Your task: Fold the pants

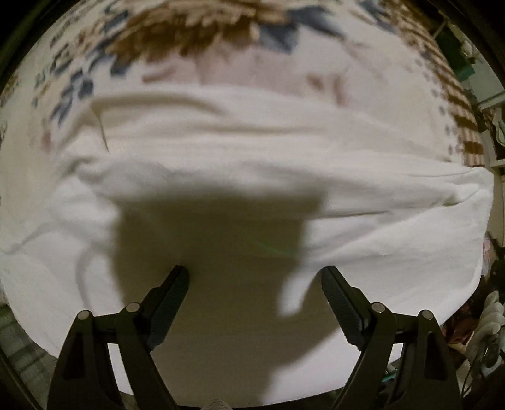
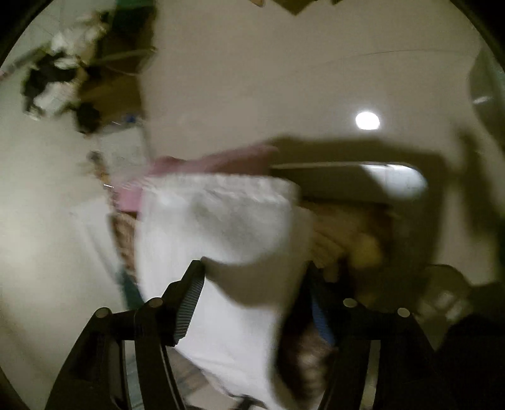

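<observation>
White pants (image 1: pixel 252 151) lie spread across a patterned bedspread (image 1: pixel 189 28) in the left wrist view, with folds and a drawstring loop at the left. My left gripper (image 1: pixel 255 274) is open just above the near part of the cloth and throws a shadow on it. In the blurred right wrist view the white pants (image 2: pixel 221 227) rise up between the fingers. My right gripper (image 2: pixel 255 268) is open, with the cloth against its left finger (image 2: pixel 189 302). The right fingertip is hidden in the blur.
The bedspread has brown and blue patterns; its striped edge (image 1: pixel 464 104) runs at the right. Clutter (image 1: pixel 486 328) sits at the right past the bed edge. The right wrist view shows a ceiling light (image 2: pixel 367 120), a pink item (image 2: pixel 202 164) and dark clutter (image 2: pixel 63 75) at upper left.
</observation>
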Action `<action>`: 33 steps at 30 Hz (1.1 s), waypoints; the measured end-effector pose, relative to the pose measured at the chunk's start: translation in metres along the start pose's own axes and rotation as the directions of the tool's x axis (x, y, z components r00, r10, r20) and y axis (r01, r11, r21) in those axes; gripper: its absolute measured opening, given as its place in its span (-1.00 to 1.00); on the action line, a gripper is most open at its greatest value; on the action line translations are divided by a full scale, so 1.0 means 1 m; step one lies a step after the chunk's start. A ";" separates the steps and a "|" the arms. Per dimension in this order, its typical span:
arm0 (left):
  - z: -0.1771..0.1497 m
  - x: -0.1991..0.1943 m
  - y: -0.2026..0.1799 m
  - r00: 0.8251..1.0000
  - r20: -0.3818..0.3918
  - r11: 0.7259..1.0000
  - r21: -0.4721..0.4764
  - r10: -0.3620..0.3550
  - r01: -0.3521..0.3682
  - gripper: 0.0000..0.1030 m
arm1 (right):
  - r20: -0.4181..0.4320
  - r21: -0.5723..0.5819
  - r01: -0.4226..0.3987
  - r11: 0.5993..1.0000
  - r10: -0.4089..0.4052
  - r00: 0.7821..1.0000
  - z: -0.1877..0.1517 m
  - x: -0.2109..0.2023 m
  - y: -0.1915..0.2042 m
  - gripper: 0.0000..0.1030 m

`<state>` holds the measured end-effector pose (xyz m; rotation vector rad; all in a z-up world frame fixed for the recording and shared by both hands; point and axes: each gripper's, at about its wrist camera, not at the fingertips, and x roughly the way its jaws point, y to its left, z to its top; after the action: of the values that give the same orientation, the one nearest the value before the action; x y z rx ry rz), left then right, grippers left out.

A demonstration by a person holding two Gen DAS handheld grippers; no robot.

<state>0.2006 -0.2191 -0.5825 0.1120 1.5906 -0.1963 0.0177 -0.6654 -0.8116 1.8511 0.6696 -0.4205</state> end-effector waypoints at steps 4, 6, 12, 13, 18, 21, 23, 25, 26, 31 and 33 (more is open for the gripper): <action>-0.002 0.006 0.004 1.000 -0.004 1.000 -0.009 -0.002 0.002 0.70 | 0.049 -0.082 -0.140 0.987 0.145 0.988 -0.002 0.000 0.015 0.01; -0.001 0.007 0.003 1.000 -0.002 1.000 -0.005 -0.002 0.002 0.81 | 0.033 -0.126 -0.109 0.986 0.114 0.993 -0.004 0.009 0.019 0.04; -0.010 0.019 -0.002 1.000 0.007 1.000 -0.017 -0.014 0.014 1.00 | 0.065 -0.185 -0.029 0.982 0.042 0.997 0.003 0.040 0.027 -0.42; -0.011 0.019 -0.002 1.000 0.011 1.000 -0.022 -0.013 0.013 1.00 | 0.070 -0.228 0.007 0.974 0.010 0.997 0.000 0.044 0.037 -0.71; -0.018 0.011 0.007 1.000 0.005 0.999 -0.036 -0.019 0.020 1.00 | 0.114 -0.336 0.040 0.941 -0.001 0.993 -0.027 0.011 0.088 -0.77; -0.028 -0.006 0.021 0.999 0.019 0.996 -0.088 -0.027 0.028 1.00 | 0.132 -0.449 0.068 0.891 -0.009 0.991 -0.061 -0.020 0.122 -0.78; -0.034 -0.019 0.030 0.998 0.041 0.992 -0.114 -0.046 0.051 1.00 | 0.133 -0.529 0.079 0.845 -0.009 0.991 -0.092 -0.029 0.151 -0.79; -0.041 -0.038 0.043 0.995 0.074 0.989 -0.130 -0.060 0.069 1.00 | 0.133 -0.594 0.094 0.799 -0.018 0.991 -0.122 -0.038 0.180 -0.79; -0.045 -0.046 0.048 0.994 0.090 0.988 -0.134 -0.067 0.079 1.00 | 0.130 -0.635 0.100 0.766 -0.022 0.991 -0.141 -0.043 0.190 -0.79; -0.071 -0.084 0.103 0.984 0.160 0.979 -0.173 -0.081 0.109 1.00 | 0.072 -0.807 0.093 0.584 -0.059 0.996 -0.251 -0.024 0.229 -0.79; -0.076 -0.099 0.130 0.982 0.172 0.970 -0.211 -0.081 0.117 1.00 | 0.025 -0.853 0.071 0.518 -0.094 0.995 -0.299 -0.009 0.229 -0.80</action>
<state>0.1538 -0.0717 -0.4895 -0.1534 1.4461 -0.1030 0.1457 -0.4511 -0.5295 0.8563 0.7926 -0.0686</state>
